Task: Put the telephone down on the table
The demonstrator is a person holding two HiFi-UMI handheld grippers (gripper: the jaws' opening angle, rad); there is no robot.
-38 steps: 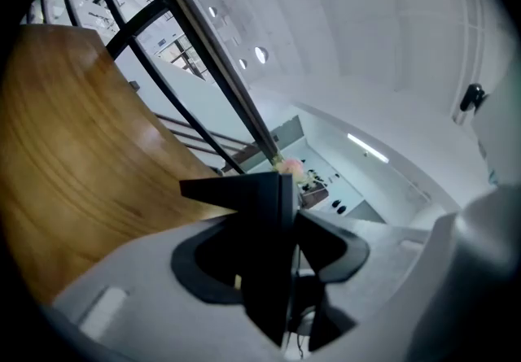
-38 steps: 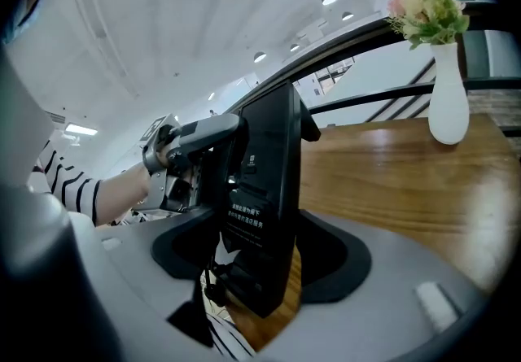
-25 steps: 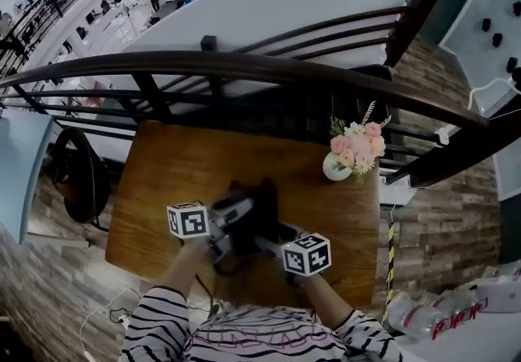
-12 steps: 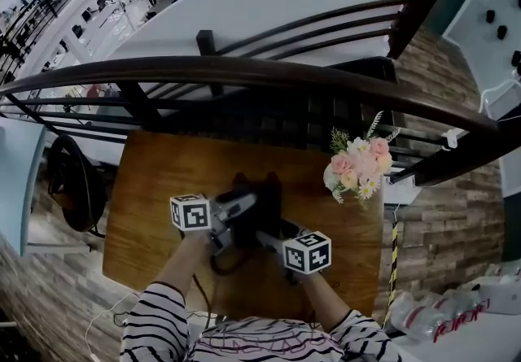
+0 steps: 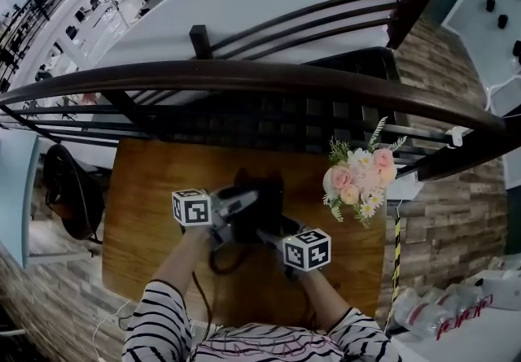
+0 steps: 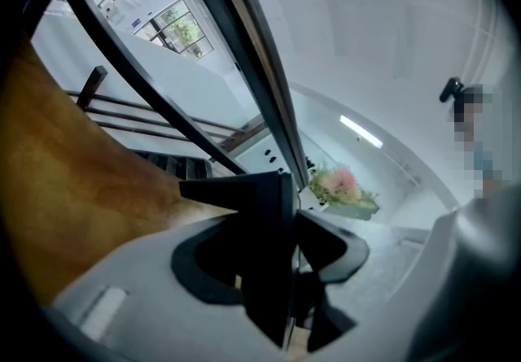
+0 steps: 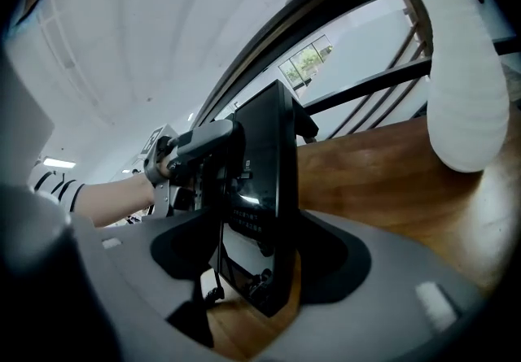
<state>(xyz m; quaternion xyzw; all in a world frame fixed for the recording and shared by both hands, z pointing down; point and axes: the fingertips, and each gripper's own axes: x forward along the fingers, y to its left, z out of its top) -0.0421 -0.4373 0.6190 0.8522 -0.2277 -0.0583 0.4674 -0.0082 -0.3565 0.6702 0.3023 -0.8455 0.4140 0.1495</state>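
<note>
Got the black telephone (image 5: 259, 199) pinched between left gripper (image 5: 242, 210) and right gripper (image 5: 270, 236), both clamped partway shut on its edges, slab edge-on to each, wooden table (image 5: 151, 189) just below. Straight down together, probably.

Even, cool daylight fills the head view, bright at the top and dimmer over the wooden table (image 5: 146, 189), where shadows are soft. Fisheye distortion bows the railing (image 5: 269, 74) into an arc and stretches the corners. Both gripper views darken at their rims, and their nearest parts are blurred. A strip lamp (image 6: 361, 132) glows on the white ceiling. A pale glare lies on the black telephone (image 7: 262, 189); the vase (image 7: 464, 84) looks nearly washed out
</note>
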